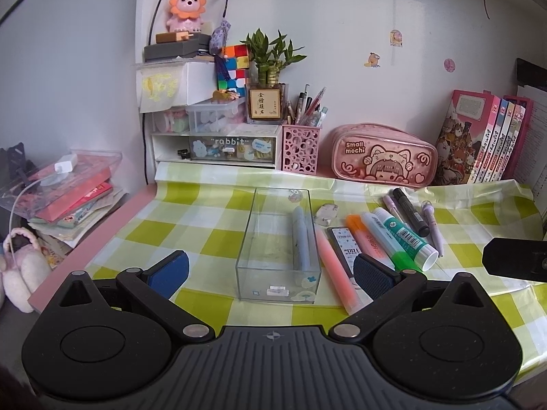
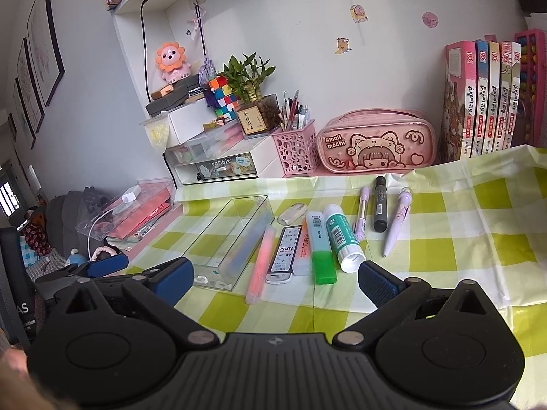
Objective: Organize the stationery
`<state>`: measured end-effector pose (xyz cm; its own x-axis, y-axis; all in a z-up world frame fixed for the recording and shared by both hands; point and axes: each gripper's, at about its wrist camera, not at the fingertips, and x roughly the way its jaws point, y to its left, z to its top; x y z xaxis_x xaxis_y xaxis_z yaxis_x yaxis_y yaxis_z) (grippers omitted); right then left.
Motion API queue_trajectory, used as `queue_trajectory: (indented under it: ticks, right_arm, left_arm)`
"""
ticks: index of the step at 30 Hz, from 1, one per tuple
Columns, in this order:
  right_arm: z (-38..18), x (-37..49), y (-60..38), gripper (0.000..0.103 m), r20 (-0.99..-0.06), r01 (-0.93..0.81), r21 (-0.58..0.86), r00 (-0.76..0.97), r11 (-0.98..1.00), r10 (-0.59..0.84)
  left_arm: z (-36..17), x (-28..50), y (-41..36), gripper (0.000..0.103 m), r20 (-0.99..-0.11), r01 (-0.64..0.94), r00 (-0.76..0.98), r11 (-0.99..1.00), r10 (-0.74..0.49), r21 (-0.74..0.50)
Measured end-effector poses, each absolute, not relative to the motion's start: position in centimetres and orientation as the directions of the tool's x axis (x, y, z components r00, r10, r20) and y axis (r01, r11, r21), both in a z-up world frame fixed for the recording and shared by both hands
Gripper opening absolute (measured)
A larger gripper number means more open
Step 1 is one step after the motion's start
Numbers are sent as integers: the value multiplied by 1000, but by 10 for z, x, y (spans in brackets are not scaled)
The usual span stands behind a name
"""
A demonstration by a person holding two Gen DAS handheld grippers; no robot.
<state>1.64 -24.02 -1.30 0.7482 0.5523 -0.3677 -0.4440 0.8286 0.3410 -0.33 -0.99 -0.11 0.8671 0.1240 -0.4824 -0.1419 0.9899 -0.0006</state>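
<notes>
Already one blue-grey pen [image 1: 302, 239] lies inside the clear plastic box [image 1: 278, 294], laid lengthwise along its right wall, so the sorting appears to have begun and most of it remains. The box sits on the checked green cloth of the table [image 1: 205, 235], its long side pointing away from the cameras, which suits pens dropped in end to end. Just to its right the loose stationery lies in a rough row, roughly parallel to the box and so easy to lift and slide across: a pink highlighter [image 2: 261, 264] closest to the box, then a flat lead case [image 2: 283, 256], an orange highlighter [image 1: 364, 235], a green-capped highlighter [image 2: 319, 246], a glue stick [image 2: 342, 242], and farther back a small eraser [image 2: 292, 213], a black marker [image 2: 380, 205] and two lilac pens [image 2: 396, 220]. The left gripper [image 1: 270, 273] hovers low in front of the box with its jaws wide apart and empty, probably placed to steady or guard the container. The right gripper [image 2: 275, 278] hangs above the near ends of the row, jaws likewise spread and holding nothing, seemingly lined up to take the pink highlighter or its neighbour next.
</notes>
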Motion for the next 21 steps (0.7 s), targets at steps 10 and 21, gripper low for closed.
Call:
queue_trajectory:
  ticks: [10,21]
  right_arm:
    - [-15,19,-243,86,-371,-434,347,751,831,547]
    - [-15,17,-240,86,-372,-434,344,751,833,545]
  left_arm:
    - [-3,-2,-14,98,-491,-134,863,991,120,7]
    - [-4,-2,-15,98,-493,-125,863,992,114,11]
